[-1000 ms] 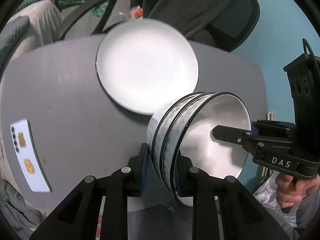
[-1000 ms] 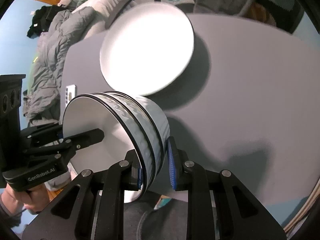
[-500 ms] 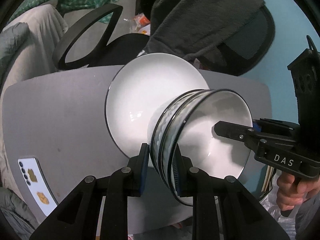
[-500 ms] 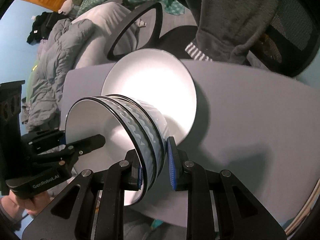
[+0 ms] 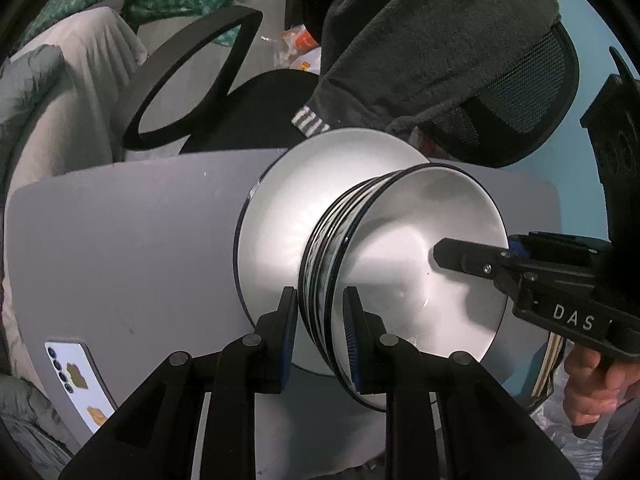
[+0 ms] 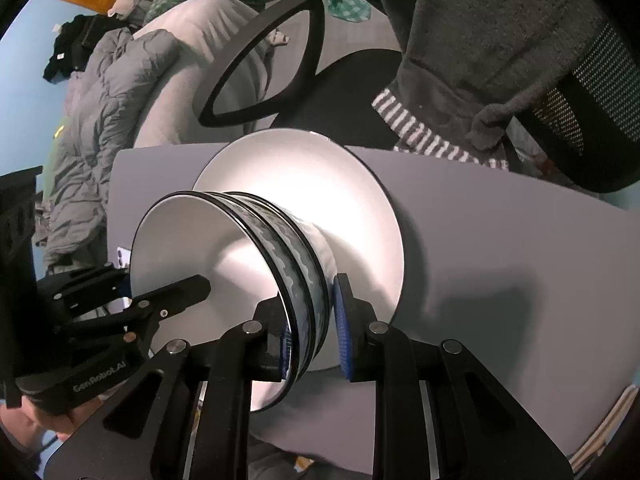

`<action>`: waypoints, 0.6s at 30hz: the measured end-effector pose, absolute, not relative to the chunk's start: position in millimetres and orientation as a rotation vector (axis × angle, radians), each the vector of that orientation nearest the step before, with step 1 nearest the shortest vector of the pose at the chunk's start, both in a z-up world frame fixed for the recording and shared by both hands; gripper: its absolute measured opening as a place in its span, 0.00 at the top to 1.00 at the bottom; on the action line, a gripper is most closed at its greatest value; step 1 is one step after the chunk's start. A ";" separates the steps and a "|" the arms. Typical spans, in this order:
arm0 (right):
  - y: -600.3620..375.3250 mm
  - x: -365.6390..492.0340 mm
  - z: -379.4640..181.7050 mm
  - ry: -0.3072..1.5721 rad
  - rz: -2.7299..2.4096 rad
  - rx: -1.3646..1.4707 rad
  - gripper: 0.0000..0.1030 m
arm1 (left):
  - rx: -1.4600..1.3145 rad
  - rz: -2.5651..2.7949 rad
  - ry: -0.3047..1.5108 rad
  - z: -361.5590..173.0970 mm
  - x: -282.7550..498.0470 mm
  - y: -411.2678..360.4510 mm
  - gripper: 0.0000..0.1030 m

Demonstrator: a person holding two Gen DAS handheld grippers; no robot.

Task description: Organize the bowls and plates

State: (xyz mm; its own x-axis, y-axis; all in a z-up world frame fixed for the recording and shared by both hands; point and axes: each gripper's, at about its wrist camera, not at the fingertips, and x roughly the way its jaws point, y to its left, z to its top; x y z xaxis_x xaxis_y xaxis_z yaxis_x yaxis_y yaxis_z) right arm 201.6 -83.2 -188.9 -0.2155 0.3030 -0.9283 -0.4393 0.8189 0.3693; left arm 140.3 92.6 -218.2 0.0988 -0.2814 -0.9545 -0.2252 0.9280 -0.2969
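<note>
A stack of nested white bowls (image 5: 420, 280) (image 6: 224, 272) with black rims and a wavy pattern outside hangs over the middle of a white black-rimmed plate (image 5: 288, 208) (image 6: 320, 184). Whether its base touches the plate I cannot tell. My left gripper (image 5: 320, 320) is shut on the near rim wall, one blue pad inside, one outside. On the opposite rim my right gripper (image 6: 312, 328) is shut the same way. Each gripper shows in the other's view: the right gripper (image 5: 460, 258) and the left gripper (image 6: 180, 292) each reach into the top bowl.
The plate lies near the far edge of a grey table (image 5: 120, 240) (image 6: 500, 240). A white phone (image 5: 76, 376) lies at the table's left edge. Behind the table stands an office chair (image 5: 192, 80) (image 6: 260, 60) draped with a dark fleece garment (image 5: 420, 40).
Both grippers carried the bowl stack from beside the plate to over its middle and a little lower. The grips on the rim have not changed.
</note>
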 end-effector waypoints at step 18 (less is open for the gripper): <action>-89.2 185.9 -162.8 1.478 0.563 -0.252 0.61 | -0.328 0.130 1.349 -187.2 119.1 99.7 0.52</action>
